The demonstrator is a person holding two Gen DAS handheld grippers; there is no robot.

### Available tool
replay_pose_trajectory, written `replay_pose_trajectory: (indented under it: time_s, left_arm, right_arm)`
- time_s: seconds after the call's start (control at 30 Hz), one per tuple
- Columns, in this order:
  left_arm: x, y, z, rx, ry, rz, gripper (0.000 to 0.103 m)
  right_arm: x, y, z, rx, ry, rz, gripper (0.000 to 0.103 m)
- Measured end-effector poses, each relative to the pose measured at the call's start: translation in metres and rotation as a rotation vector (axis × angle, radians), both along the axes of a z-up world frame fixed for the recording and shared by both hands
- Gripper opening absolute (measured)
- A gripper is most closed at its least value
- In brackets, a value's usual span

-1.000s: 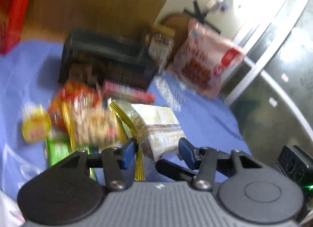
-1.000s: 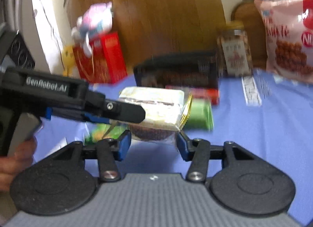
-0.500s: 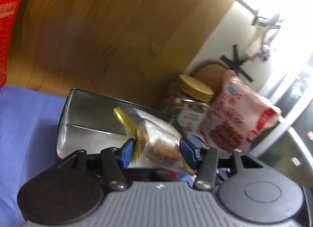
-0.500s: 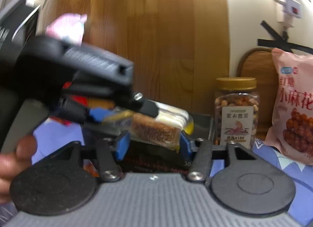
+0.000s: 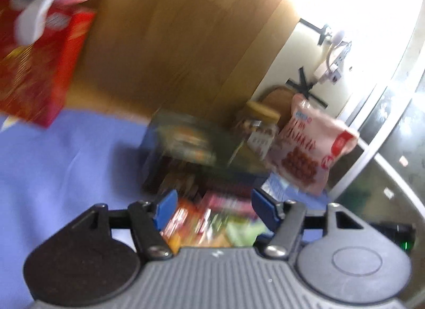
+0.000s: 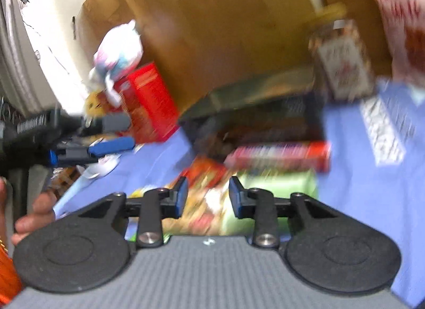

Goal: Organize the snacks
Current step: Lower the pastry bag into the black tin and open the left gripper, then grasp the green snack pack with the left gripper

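- The left gripper [image 5: 212, 206] has its fingers spread wide and holds nothing; it hangs above a blurred heap of snack packets [image 5: 209, 222] on the blue table [image 5: 66, 154].
- The right gripper [image 6: 208, 196] has its fingers parted and bare, over the same packets [image 6: 212, 202], with a long red packet [image 6: 279, 156] and a green packet [image 6: 281, 184] just beyond.
- A dark box [image 5: 191, 149] sits behind the heap, holding a packet that is too blurred to name.
- A nut jar [image 5: 261, 128] and a pink bag [image 5: 310, 149] stand to the right of the box; a red carton [image 5: 39, 69] stands well to its left.

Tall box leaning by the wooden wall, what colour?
Red cardboard box, clearest in the right wrist view.
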State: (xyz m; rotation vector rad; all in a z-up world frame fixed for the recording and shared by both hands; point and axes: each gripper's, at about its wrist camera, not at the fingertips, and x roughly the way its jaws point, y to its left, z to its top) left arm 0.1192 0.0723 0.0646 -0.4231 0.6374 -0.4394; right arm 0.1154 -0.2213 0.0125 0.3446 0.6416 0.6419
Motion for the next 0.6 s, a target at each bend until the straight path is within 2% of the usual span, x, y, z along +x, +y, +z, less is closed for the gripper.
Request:
replay_pose_trajectory:
  time_s: [0.1,0.23,0.3,0.37,0.47,0.6]
  left_arm:
    - [-0.021,0.016,-0.019,-0.026,0.077,0.014,0.064]
    - [-0.041,0.022,-0.045,-0.068,0.137,-0.002,0.064]
    - [-0.041,0.02,-0.058,-0.068,0.182,-0.009,0.059]
    - [-0.039,0.016,-0.076,-0.102,0.253,-0.041,0.045]
    - [-0.051,0.008,-0.079,-0.106,0.24,-0.049,0.044]
    - [-0.065,-0.012,-0.079,-0.129,0.249,-0.107,0.044]
  right_arm:
    - [-0.018,0.019,-0.007,-0.021,0.043,0.054,0.034]
    - [-0.038,0.043,-0.017,-0.037,0.074,0.116,0.036]
    - [-0.045,0.058,-0.022,-0.072,0.084,0.141,0.036]
    - [-0.05,0.065,-0.022,-0.076,0.09,0.17,0.037]
    - [-0.065,0.069,-0.015,-0.15,0.044,0.149,0.034]
    - [-0.083,0.052,-0.01,-0.176,0.032,0.1,0.033]
